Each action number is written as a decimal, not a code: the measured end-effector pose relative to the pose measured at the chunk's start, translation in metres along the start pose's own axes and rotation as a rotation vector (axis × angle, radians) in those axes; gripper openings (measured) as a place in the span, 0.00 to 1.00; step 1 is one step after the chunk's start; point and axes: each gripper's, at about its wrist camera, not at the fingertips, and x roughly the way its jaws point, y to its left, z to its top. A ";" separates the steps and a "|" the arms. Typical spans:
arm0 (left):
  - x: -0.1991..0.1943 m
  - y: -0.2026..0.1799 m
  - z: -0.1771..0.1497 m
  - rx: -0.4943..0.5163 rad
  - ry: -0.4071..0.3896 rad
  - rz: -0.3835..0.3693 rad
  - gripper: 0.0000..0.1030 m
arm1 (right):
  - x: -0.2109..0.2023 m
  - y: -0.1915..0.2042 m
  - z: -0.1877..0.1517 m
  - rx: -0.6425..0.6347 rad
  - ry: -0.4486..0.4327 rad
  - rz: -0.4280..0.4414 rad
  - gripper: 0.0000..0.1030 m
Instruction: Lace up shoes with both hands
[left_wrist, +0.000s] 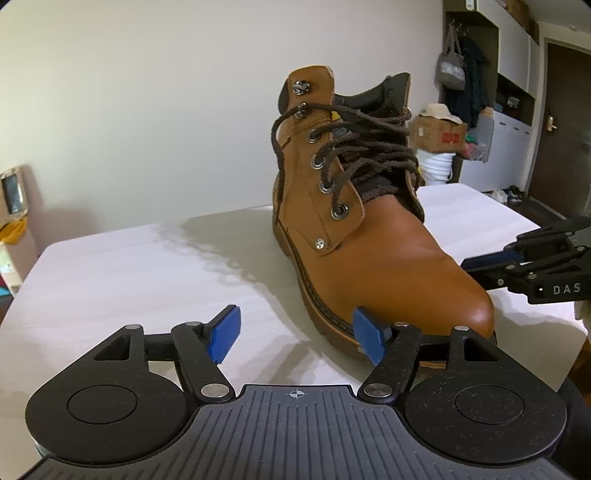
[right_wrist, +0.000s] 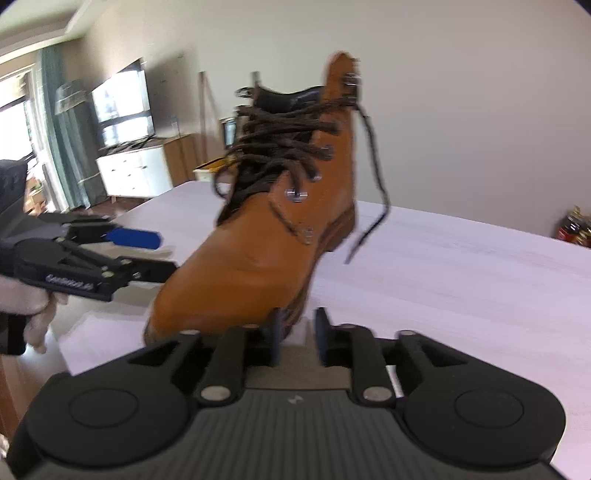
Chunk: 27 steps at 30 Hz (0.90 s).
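Your left gripper (left_wrist: 295, 334) stands wide with nothing between its pads, the tan boot (left_wrist: 369, 254) just ahead, toe beside its right pad. Your right gripper (right_wrist: 298, 338) is narrowly parted and empty, the boot's toe just ahead-left, a loose lace (right_wrist: 376, 173) hanging beyond.

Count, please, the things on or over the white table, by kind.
Boot: 1
Lace: 1
Grippers: 2, left gripper and right gripper
Total: 4
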 end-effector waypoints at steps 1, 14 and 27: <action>-0.001 0.001 -0.001 -0.013 -0.004 -0.001 0.76 | -0.002 -0.002 0.000 0.014 -0.006 -0.011 0.44; -0.061 -0.010 -0.011 -0.155 -0.079 -0.017 0.96 | -0.075 0.013 -0.012 0.124 -0.054 -0.137 0.81; -0.127 -0.059 -0.009 -0.194 -0.099 0.080 1.00 | -0.141 0.046 -0.031 0.125 -0.085 -0.196 0.99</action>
